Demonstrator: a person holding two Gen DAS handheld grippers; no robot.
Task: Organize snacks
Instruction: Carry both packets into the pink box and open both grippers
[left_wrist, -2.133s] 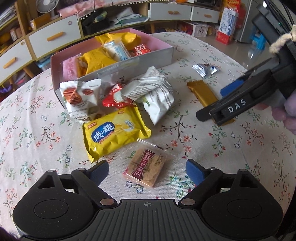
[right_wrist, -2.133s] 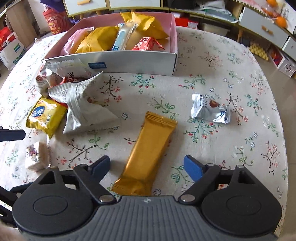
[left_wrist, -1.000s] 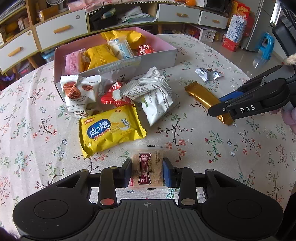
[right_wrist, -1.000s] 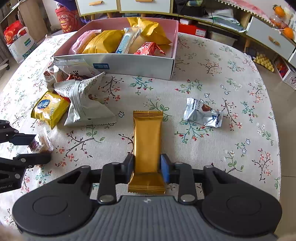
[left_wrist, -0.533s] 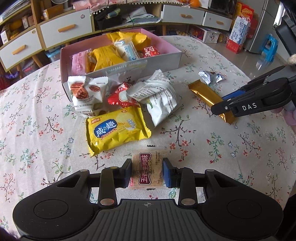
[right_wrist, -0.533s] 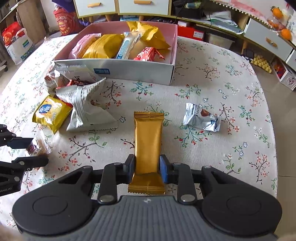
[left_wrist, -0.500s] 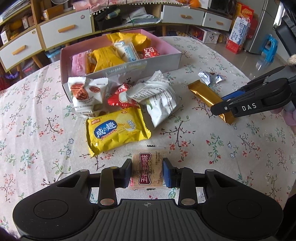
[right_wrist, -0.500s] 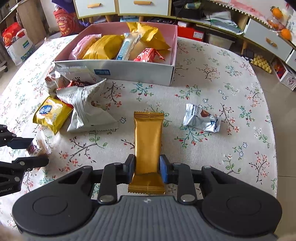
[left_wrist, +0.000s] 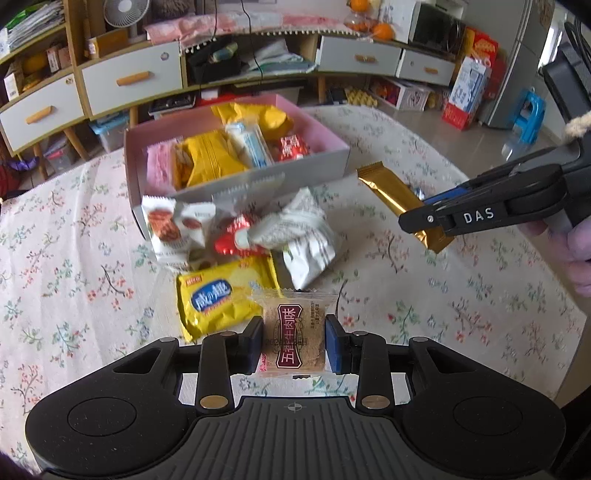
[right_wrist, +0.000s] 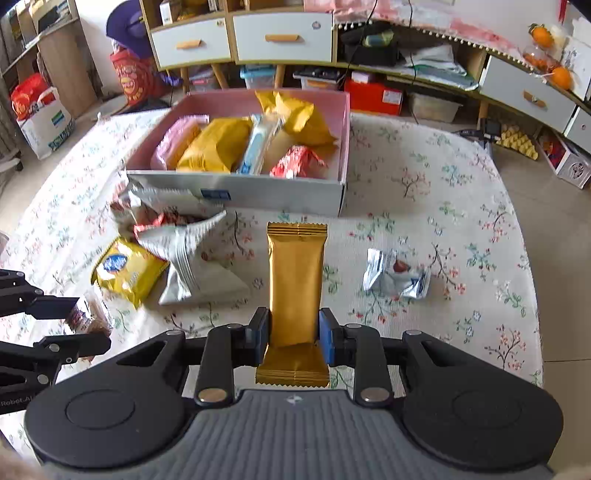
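Note:
My left gripper (left_wrist: 294, 343) is shut on a small brown biscuit packet (left_wrist: 295, 332) and holds it above the flowered tablecloth. My right gripper (right_wrist: 293, 338) is shut on the lower part of a long gold bar wrapper (right_wrist: 295, 280), lifted clear of the cloth. In the left wrist view the right gripper (left_wrist: 424, 218) hangs at the right with the gold bar (left_wrist: 391, 195) sticking out toward the box. A pink-lined box (right_wrist: 343, 147) with several snacks in it stands at the far side of the table.
Loose snacks lie in front of the box: a yellow cracker pack (left_wrist: 221, 299), a white crumpled bag (right_wrist: 192, 254), a red candy (left_wrist: 236, 240), a white nut-picture pack (left_wrist: 170, 225). A silver wrapper (right_wrist: 397, 275) lies to the right. Cabinets and drawers stand behind the table.
Both grippers have risen with their snacks; the biscuit packet and the gold bar have left the tablecloth. Two seconds ago both grippers stood open over these snacks.

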